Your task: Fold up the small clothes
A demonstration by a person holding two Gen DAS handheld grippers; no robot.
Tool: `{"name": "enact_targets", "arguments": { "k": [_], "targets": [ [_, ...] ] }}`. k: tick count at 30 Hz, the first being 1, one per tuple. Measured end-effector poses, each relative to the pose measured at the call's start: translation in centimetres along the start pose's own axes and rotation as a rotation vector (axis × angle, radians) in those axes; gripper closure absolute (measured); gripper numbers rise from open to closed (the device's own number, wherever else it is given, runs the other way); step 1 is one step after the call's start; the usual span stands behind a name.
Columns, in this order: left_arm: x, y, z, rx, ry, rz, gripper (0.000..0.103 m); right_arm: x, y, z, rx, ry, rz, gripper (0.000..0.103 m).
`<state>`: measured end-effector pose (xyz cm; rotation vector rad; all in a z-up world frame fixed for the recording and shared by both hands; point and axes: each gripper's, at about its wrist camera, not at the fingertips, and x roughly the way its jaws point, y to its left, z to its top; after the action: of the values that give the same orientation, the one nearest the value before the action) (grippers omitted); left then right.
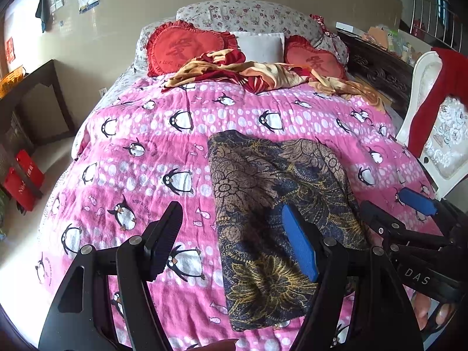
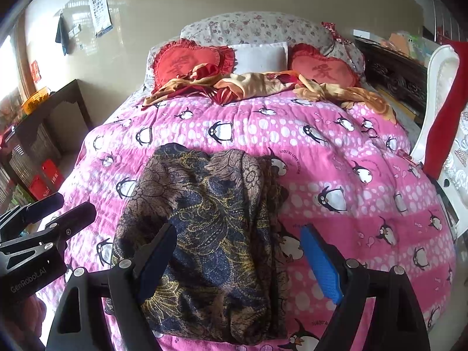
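A dark blue and brown patterned garment (image 1: 272,222) lies folded in a long rectangle on the pink penguin quilt (image 1: 152,152); it also shows in the right wrist view (image 2: 210,234). My left gripper (image 1: 231,239) is open and empty, above the garment's left edge. My right gripper (image 2: 237,260) is open and empty, above the garment's right half; it also shows at the right in the left wrist view (image 1: 392,204). The left gripper shows at the left edge of the right wrist view (image 2: 58,207).
Red heart cushions (image 1: 187,46) and a rumpled red and yellow cloth (image 1: 257,73) lie at the bed's head. A white chair (image 1: 433,134) with a red cloth stands at the right. A dark table (image 1: 35,99) stands at the left.
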<state>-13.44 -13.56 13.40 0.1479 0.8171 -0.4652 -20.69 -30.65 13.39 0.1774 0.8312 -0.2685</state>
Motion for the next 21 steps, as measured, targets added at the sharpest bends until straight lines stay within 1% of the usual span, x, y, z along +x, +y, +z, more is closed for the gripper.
{"name": "enact_targets", "arguments": {
  "k": [21],
  "targets": [
    [1.3, 0.3, -0.5, -0.009, 0.029, 0.001, 0.032, 1.1, -0.1, -0.3, 0.008, 0.035, 0.016, 0.019]
  ]
}}
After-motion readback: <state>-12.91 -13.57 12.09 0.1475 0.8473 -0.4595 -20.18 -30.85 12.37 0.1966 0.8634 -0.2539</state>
